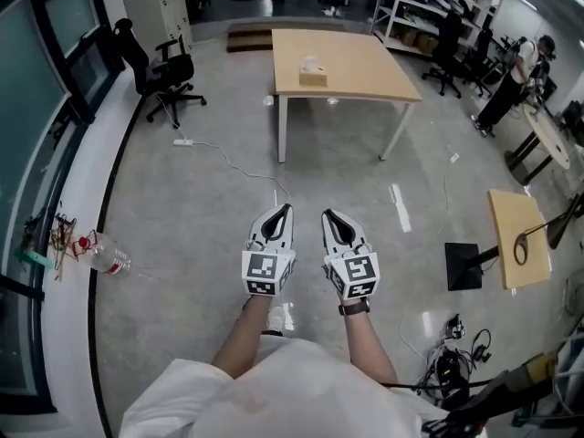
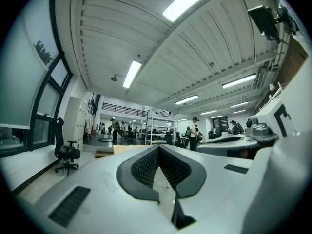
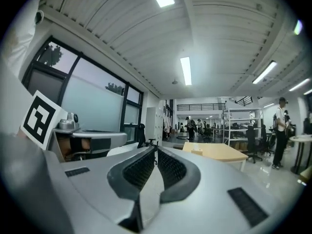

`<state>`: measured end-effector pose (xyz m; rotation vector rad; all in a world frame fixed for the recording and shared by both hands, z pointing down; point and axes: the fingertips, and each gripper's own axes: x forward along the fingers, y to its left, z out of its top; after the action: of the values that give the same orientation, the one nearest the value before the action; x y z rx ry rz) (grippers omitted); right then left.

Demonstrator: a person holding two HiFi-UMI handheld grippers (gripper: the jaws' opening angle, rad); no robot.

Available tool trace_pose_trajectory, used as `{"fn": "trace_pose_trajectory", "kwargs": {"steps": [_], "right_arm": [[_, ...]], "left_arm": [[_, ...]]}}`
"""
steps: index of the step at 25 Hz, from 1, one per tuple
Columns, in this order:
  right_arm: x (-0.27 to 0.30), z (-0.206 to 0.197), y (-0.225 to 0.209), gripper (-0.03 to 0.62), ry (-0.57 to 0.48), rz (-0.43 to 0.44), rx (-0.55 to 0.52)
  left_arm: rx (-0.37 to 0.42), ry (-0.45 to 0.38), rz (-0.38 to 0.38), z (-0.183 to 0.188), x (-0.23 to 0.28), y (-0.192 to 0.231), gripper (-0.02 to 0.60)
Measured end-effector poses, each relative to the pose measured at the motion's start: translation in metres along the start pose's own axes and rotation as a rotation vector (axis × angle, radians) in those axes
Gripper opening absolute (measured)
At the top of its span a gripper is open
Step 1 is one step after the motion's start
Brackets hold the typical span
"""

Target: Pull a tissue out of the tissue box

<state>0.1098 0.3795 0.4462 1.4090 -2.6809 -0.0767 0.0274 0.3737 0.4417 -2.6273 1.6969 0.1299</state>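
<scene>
Two ribbed wedges (left claw [image 1: 286, 208], right claw [image 1: 327, 213])

At twelve o'clock the polished grey floor [image 1: 347, 190] runs open to the pale wooden bench on white legs [image 1: 365, 62], crossed by a thin white cable [image 1: 239, 168]. Its top lies bare around the tan cardboard tissue box [image 1: 313, 77]. A black wheeled office chair [image 1: 164, 69] stands at eleven o'clock, a small wooden stand [image 1: 506, 217] at three.

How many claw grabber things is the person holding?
2. The left gripper and the right gripper are side by side above the floor, both shut and empty, pointing toward the table with the tissue box. No others seem hidden.
</scene>
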Motion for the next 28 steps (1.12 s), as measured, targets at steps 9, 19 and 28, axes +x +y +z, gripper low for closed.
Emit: {"fn": "trace_pose_trajectory", "kwargs": {"steps": [9,19,28], "right_arm": [[0.112,-0.006,-0.013,0.006,0.034,-0.033,0.011],[0.249,-0.056,-0.109,0.006,0.088,-0.013,0.124],[0.394,0.008,-0.266,0.006,-0.052,0.007,0.098]], "left_arm": [[-0.02,0.041,0.016,-0.02,0.064,0.099,-0.006],[-0.026,0.128,0.034,-0.068,0.19,0.162,-0.006],[0.056,0.061,0.011,-0.026,0.393,0.203,-0.006]]}}
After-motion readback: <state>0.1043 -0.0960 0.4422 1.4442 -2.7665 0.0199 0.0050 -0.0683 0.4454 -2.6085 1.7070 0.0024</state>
